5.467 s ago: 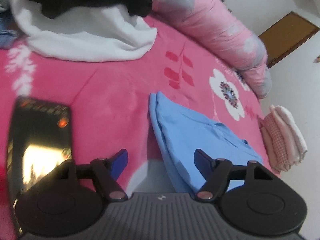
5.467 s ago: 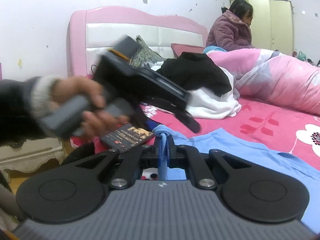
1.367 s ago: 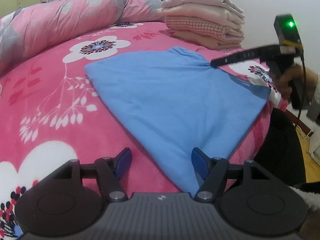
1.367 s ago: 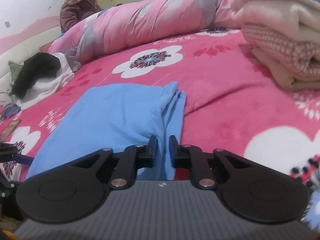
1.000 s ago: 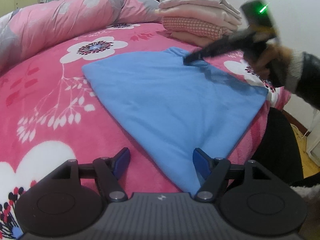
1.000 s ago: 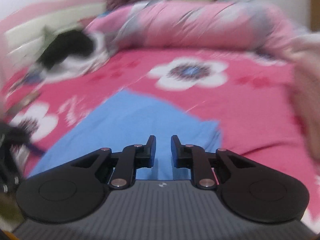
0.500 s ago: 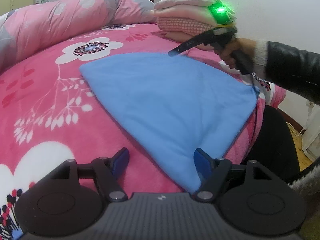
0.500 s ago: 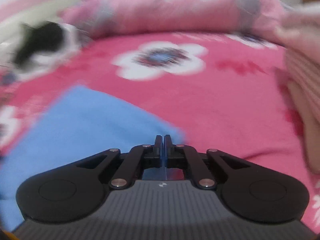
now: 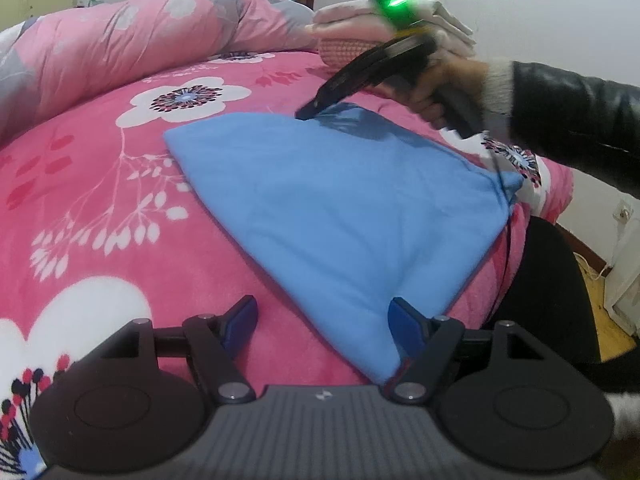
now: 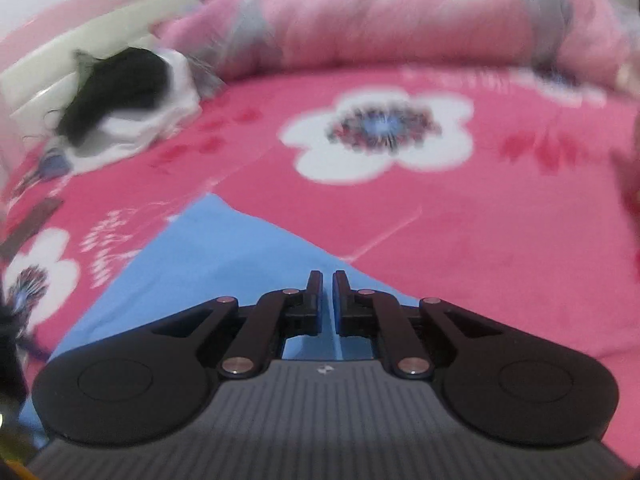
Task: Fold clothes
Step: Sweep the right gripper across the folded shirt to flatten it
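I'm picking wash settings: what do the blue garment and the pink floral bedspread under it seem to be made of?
Blue garment: probably a soft cotton-type knit, matte, lying smooth and limp with no sheen. Pink floral bedspread: looks like plush fleece, a fuzzy napped surface with slightly soft-edged print. The exact fibre of either cannot be told by sight.

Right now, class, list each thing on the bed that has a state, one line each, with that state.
Blue garment: folded, lying flat on the bed.
Left tool: open, holding nothing, garment's corner between its fingers.
Right tool: shut, tip at the garment's far edge.
Pale clothes stack: folded, piled.
Black and white clothes: unfolded, heaped.
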A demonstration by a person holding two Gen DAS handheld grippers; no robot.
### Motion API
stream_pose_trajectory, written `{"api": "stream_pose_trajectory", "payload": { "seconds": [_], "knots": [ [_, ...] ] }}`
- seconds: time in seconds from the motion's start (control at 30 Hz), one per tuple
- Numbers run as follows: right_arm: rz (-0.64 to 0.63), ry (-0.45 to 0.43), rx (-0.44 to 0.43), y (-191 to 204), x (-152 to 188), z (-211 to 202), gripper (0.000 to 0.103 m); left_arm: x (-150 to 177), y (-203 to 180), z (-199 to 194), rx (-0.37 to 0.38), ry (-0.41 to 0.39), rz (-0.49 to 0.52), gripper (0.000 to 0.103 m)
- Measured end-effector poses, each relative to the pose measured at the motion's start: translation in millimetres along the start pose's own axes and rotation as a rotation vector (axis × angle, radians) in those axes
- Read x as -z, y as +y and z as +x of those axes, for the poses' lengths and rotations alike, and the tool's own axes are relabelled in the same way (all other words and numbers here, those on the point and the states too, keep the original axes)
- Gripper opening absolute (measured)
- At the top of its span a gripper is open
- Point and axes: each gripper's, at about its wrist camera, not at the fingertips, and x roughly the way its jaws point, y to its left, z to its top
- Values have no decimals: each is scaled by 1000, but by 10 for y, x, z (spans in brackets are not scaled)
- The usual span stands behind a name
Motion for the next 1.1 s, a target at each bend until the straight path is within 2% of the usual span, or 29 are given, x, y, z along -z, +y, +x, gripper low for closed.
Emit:
{"api": "stream_pose_trajectory", "payload": {
  "seconds": [0.07, 0.1, 0.13, 0.17, 0.23, 0.3, 0.37, 0.47, 0.57, 0.63, 0.7, 0.8, 0.87, 0.93, 1.0, 1.07, 1.1],
  "knots": [
    [29, 14, 200, -66, -92, 82, 6, 10, -10, -8, -4, -4, 1, 74],
    [38, -5, 230, -53, -132, 37, 8, 17, -15, -15, -5, -6, 4, 74],
    [36, -38, 191, -4, -162, -54, 7, 24, -17, -20, -5, -8, 6, 74],
    [25, -69, 111, 84, -185, -153, 7, 29, -12, -22, -2, -10, 6, 74],
    [-52, -57, -24, 355, -222, -226, 7, 34, -4, -23, 2, -11, 5, 74],
    [-137, 2, -148, 659, -245, -147, 7, 41, 0, -25, 4, -13, 6, 74],
    [-167, 66, -260, 869, -302, 41, 8, 52, 5, -34, 7, -14, 6, 74],
    [-103, 136, -334, 972, -427, 478, 8, 60, 1, -46, 4, -16, 12, 74],
    [4, 128, -305, 852, -572, 753, 8, 67, -13, -45, 1, -19, 20, 74],
    [66, 51, -162, 733, -648, 715, 10, 71, -9, -48, 4, -22, 19, 74],
    [161, -16, -98, 537, -650, 544, 11, 70, 4, -44, 9, -24, 16, 74],
    [220, -73, -104, 369, -492, 82, 11, 78, 1, -40, 12, -29, 14, 75],
    [204, -97, -119, 328, -307, -286, 11, 91, 13, -51, 14, -32, 10, 75],
    [153, -81, -175, 294, -65, -567, 12, 91, 12, -53, 12, -30, 11, 75],
    [117, -58, -224, 228, 260, -793, 18, 84, 7, -50, 9, -26, 14, 75],
    [138, -24, -221, 118, 615, -924, 19, 71, 5, -53, 6, -19, 15, 75],
    [174, -15, -189, 14, 793, -985, 19, 63, 4, -56, 5, -15, 15, 75]
  ]
}}
